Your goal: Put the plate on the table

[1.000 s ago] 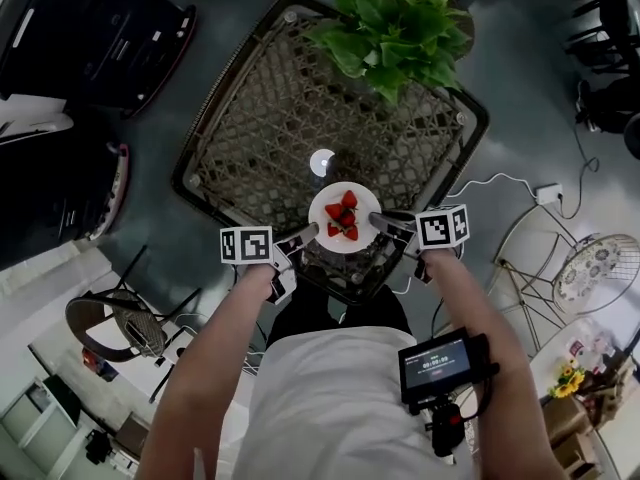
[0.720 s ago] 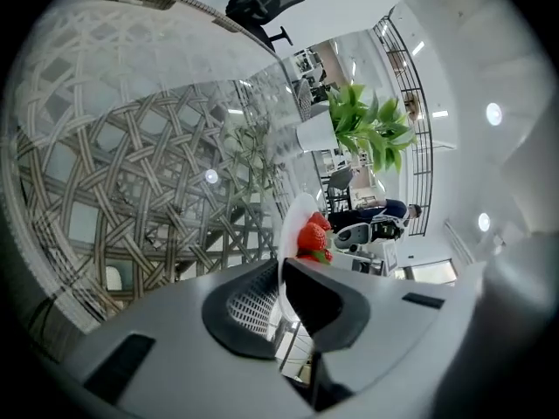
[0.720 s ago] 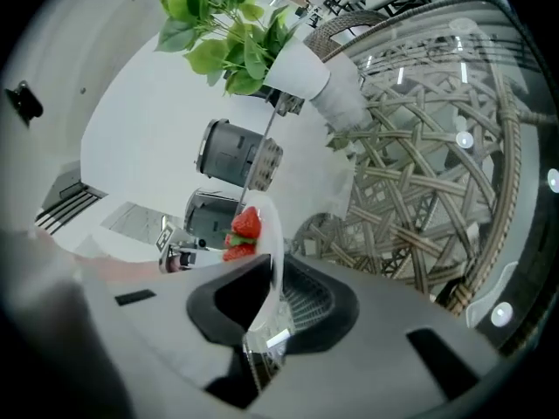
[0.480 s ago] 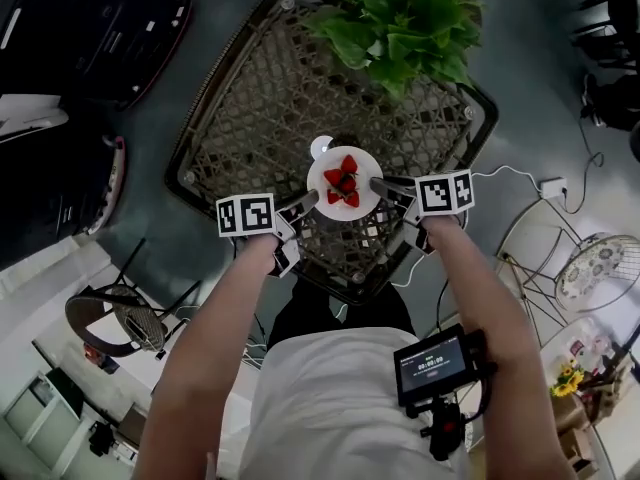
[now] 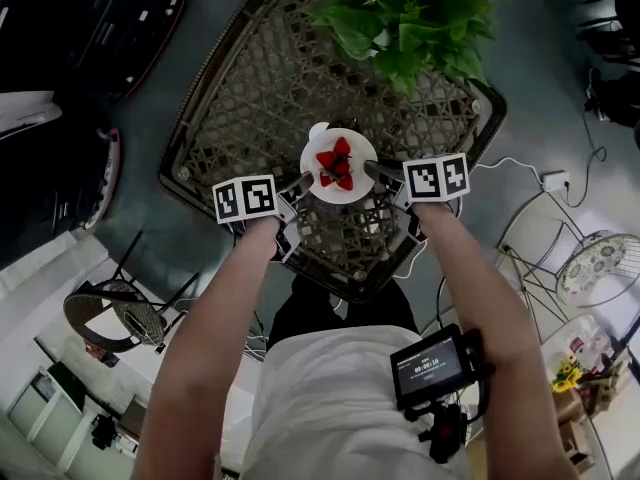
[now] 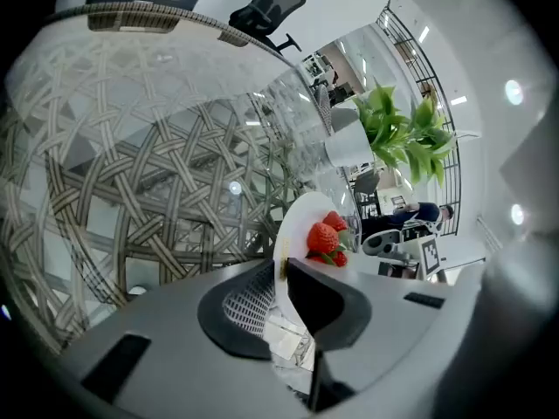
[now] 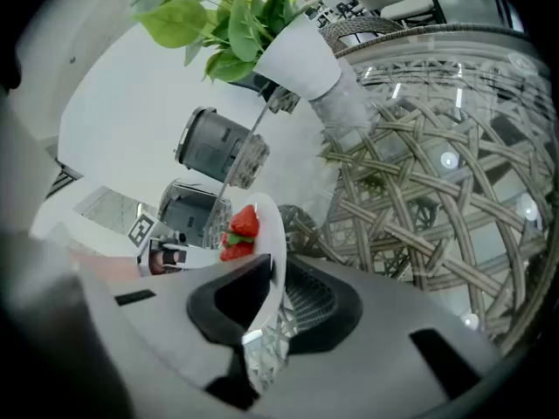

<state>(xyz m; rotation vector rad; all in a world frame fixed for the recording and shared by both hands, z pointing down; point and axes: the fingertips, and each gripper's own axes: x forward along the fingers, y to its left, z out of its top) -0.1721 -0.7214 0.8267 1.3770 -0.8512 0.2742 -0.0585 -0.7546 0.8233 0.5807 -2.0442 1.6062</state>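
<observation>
Head view, left gripper (image 5: 300, 184) jaws opening on plate (image 5: 362, 158) rim, left forearm (image 5: 226, 306) outstretched

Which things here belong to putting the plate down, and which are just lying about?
Job: plate, strawberries on it, table, left gripper (jaws opening, rim between them), right gripper (shut on rim).
Lying about: plant, charger on the floor.

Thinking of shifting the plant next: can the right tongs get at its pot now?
Probably not yet: the right tongs are shut on the plate, and the pot stands beyond it.
</observation>
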